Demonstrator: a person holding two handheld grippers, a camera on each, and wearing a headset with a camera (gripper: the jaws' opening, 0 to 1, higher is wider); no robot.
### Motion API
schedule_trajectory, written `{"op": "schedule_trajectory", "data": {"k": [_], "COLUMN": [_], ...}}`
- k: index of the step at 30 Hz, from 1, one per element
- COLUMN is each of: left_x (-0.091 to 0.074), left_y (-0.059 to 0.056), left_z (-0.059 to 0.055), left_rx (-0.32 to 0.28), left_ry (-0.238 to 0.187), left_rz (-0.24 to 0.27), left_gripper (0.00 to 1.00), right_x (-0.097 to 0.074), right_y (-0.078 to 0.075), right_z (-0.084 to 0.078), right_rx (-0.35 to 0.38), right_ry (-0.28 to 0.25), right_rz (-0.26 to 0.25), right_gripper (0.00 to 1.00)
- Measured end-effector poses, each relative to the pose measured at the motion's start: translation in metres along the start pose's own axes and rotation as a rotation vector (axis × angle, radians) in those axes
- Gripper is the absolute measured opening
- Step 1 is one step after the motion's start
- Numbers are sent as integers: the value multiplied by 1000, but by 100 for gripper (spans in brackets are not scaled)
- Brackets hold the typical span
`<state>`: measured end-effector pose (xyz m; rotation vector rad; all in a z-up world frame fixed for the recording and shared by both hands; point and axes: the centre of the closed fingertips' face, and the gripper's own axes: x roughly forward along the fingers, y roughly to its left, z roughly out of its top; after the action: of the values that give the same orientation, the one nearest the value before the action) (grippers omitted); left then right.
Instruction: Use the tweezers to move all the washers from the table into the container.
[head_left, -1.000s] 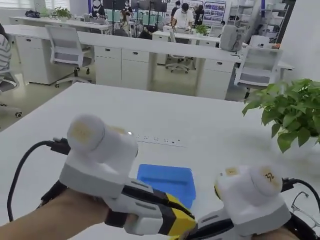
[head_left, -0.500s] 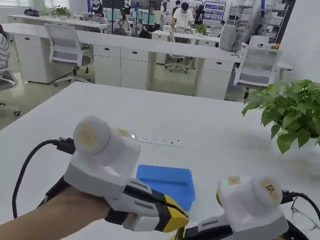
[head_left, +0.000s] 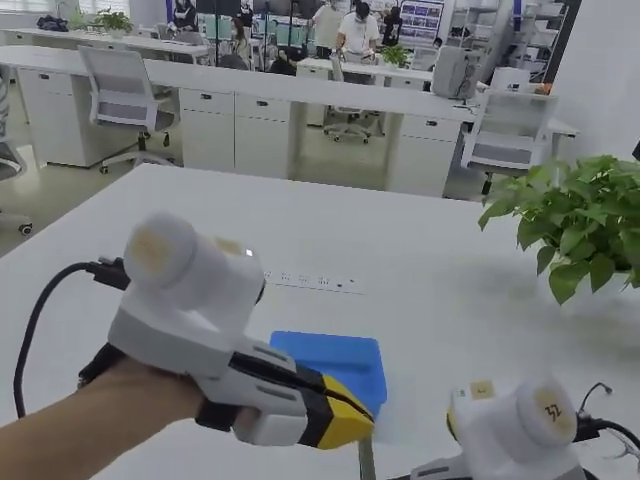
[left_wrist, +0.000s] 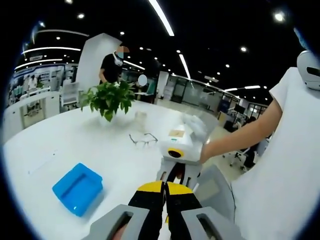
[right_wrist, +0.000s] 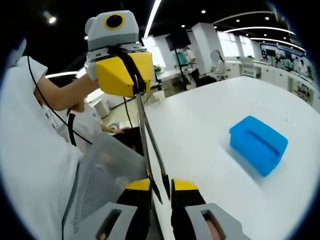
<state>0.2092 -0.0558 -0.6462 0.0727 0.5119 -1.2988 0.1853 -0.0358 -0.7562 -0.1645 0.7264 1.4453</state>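
My left gripper (head_left: 350, 425) is shut on the top end of thin metal tweezers (right_wrist: 147, 145), held over the table's near edge. In the right gripper view, the tweezers hang from the left gripper's yellow jaws (right_wrist: 136, 90), and their two legs reach down between the jaws of my right gripper (right_wrist: 160, 187). Those jaws stand slightly apart around the tips. The right gripper (head_left: 515, 430) is low at the right in the head view. A blue container (head_left: 335, 362) (left_wrist: 77, 187) (right_wrist: 258, 142) lies on the white table (head_left: 420, 300) just beyond the grippers.
A potted green plant (head_left: 580, 225) stands at the table's right side. A pair of glasses (left_wrist: 143, 140) lies near it. A socket strip (head_left: 310, 282) runs across the table's middle. A mesh chair back (right_wrist: 100, 185) is below the near table edge.
In the head view the right gripper has sunk lower, toward the bottom edge. The left gripper has shifted slightly left and stays shut. The view itself has moved a little.
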Motion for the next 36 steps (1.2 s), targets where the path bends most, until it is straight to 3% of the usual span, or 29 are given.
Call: {"op": "schedule_trajectory", "data": {"k": [9,15,18,21,27,31,35,36], "left_x": [-7,-9,-8,-6,1,7,14,16], "left_y": [3,8,14,17,24,28,33,34], "left_z": [-1,-13,-33,-45,-82,-103,-111,-116], "left_rx": [-3,26,35,37,55,62,53,65], "left_ry": [-11,31,126,180,321,393,413,440], "left_rz": [8,30,45,45,39,31,23,18], "left_gripper": [0,0,0,2,9,10,5,4], "right_x": [1,2,2,2,6,8,12,13], "right_y": [1,-4,-9,-13,-21,-26,-29,-31], "right_z": [1,-11,-18,-25,-31,-38,-41,-42], "right_rx": [-34,-138,-187,-233,-296,-317,-337,-341], "right_ry": [12,126,201,284,358,417,446,458], "right_rz": [17,-10,-20,-25,-31,-29,-22,-26], "right_gripper": [5,1,0,0,0,0,0,0]}}
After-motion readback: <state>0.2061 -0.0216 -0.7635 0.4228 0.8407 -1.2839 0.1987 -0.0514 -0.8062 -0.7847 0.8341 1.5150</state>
